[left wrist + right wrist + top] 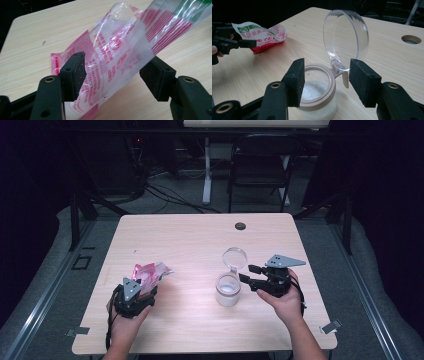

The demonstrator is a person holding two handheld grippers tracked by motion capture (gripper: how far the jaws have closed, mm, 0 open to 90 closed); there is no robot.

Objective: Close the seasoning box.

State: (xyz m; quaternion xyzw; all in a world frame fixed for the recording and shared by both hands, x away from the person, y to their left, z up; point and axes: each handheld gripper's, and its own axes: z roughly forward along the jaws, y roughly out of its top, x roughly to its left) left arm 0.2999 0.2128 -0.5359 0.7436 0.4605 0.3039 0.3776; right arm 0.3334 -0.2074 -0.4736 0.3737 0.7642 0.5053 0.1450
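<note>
Bag (pixel 117 52) betw. open left tongs (pixel 112 75); jar (pixel 317 100) by right tongs (pixel 325 80).

Table (pixel 200 240) below both grippers. Left gripper (pixel 145 287) at front left, with bag (pixel 149 272) between its jaws, bag's far end resting on tabletop. Jar (pixel 228 290) right of centre, on table, lid (pixel 234 257) hinged up behind it. Right gripper (pixel 247 272) just right of jar, jaws astride rim. Hole (pixel 240 226) near far edge; chair (pixel 262 165) beyond table.
</note>
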